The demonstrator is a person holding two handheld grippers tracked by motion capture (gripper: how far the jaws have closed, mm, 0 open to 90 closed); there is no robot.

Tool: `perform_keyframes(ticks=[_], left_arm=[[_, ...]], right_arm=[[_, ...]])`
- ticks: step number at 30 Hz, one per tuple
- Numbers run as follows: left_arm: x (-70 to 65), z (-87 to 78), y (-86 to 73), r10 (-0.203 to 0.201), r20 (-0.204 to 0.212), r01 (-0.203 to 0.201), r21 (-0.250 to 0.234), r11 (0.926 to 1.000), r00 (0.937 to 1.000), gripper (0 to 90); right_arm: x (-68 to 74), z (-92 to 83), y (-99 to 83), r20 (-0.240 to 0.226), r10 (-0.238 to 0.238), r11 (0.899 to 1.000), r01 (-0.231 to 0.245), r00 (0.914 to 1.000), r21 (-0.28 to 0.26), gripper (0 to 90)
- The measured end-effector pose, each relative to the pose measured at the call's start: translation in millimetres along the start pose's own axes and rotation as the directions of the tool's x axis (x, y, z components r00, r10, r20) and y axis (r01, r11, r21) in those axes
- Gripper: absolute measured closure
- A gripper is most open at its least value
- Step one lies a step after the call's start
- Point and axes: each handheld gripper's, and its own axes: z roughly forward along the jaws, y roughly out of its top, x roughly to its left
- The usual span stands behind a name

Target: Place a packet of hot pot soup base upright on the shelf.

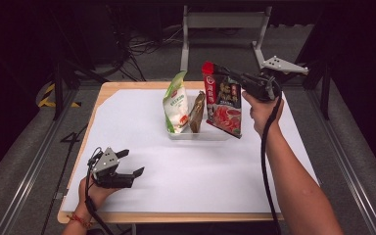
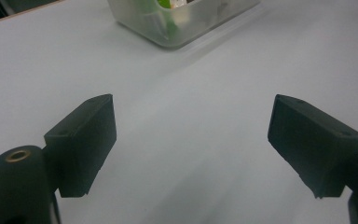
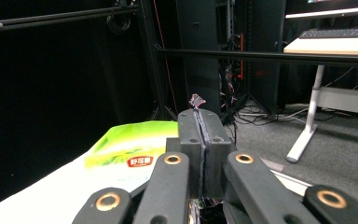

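Paper sheet covers most of the wooden table, and nearest the person the left gripper rests low over its front left part, held in the left hand. Its jaws stand wide apart with nothing between them; the left gripper view shows bare white paper in the gap, with the corner of the clear tray farther off.

Beyond that, toward the back middle of the sheet, the clear plastic tray sits on the paper. A green-and-white pouch stands upright in its left part, and a slim brown packet leans just beside it, to its right.

At the tray's right side the red-and-black sauce packet hangs upright, its lower edge down at the tray's right end; whether it touches the tray I cannot tell. The right gripper, held in the right hand, comes in level from the right and pinches the packet at its top edge. In the right gripper view the two jaws are pressed together with a crumpled sliver of the packet's top poking out above them, and the green top of the pouch lies just past them.

Farther back, a grey metal frame stands on the floor behind the table.
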Motion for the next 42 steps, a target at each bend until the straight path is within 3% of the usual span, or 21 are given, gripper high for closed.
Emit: perform_keyframes(ticks=[11, 19, 32, 42], left_arm=[[1.5, -0.8, -0.7, 0.005, 0.002, -0.005, 0.0, 1.0, 1.0, 16.1], [1.2, -1.5, -1.5, 0.007, 0.002, -0.007, 0.0, 1.0, 1.0, 16.1], [-0.4, -0.3, -0.5, 0.014, 0.007, -0.014, 0.003, 0.9999, 0.9999, 16.2], [-0.9, -0.9, -0.6, 0.018, 0.005, -0.018, 0.003, 0.9998, 0.9998, 16.2]], right_arm=[[-5.0, 35.5, -7.5, 0.043, -0.001, 1.0, 0.001, 0.9991, -0.011, 89.0], [-12.0, 48.0, -18.6, 0.032, 0.021, 0.999, -0.02, 0.9993, -0.032, 88.8], [-16.0, 45.7, -41.5, -0.003, 0.027, 0.998, -0.027, 0.9996, -0.057, 88.4], [-17.0, 33.9, -55.2, -0.015, -0.001, 0.999, 0.0, 0.9999, -0.054, 88.0]])
